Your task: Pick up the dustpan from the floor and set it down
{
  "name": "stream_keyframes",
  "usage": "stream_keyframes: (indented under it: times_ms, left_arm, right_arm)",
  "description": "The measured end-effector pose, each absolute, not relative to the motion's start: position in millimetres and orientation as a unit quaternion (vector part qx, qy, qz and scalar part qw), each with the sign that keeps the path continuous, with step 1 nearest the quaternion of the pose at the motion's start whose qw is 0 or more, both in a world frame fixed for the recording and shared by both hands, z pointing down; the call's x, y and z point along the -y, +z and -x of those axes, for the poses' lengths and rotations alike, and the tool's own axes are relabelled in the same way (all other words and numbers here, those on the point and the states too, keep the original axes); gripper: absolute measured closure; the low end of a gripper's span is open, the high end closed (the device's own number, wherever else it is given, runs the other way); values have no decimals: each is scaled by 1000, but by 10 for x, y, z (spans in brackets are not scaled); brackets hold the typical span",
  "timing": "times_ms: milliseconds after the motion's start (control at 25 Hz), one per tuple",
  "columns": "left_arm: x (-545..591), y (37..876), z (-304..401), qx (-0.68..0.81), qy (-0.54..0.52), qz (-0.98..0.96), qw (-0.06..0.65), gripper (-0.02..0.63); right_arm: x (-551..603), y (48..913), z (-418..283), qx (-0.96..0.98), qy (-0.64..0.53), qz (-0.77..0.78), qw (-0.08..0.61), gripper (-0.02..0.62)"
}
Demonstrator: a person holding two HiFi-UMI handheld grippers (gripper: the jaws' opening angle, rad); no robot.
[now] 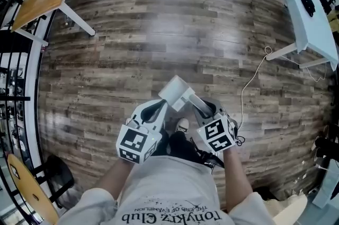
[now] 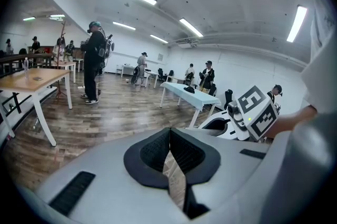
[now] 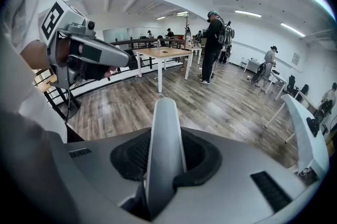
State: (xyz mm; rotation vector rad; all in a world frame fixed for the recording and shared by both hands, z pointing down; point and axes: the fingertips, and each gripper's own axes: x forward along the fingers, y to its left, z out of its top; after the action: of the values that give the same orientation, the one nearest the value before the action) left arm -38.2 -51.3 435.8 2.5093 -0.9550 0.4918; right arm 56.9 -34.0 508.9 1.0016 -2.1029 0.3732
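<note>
Holds the left gripper (image 1: 159, 108) and right gripper (image 1: 197, 105) side by side, low before the torso, both tilted down over the grey-brown wood-plank floor (image 1: 159, 33). Clamps the right fingers (image 3: 202, 157) on the smooth, rounded handle of the pale grey plastic dustpan (image 3: 164, 128), up off the floor, just ahead of both grippers. Presses the ribbed black left fingers (image 2: 152, 154) together, empty.

White dustpan (image 1: 177, 92) — clear of the floor (image 1: 159, 33)
</note>
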Motion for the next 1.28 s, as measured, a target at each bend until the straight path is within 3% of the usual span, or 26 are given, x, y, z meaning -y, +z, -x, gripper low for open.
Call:
stream_keyframes:
  times_ms: [1280]
  left_arm:
    - [867,4813,416,345,194,-888,233,583]
  right_arm:
    - [773,6094,-642,811,178,-410,376,485]
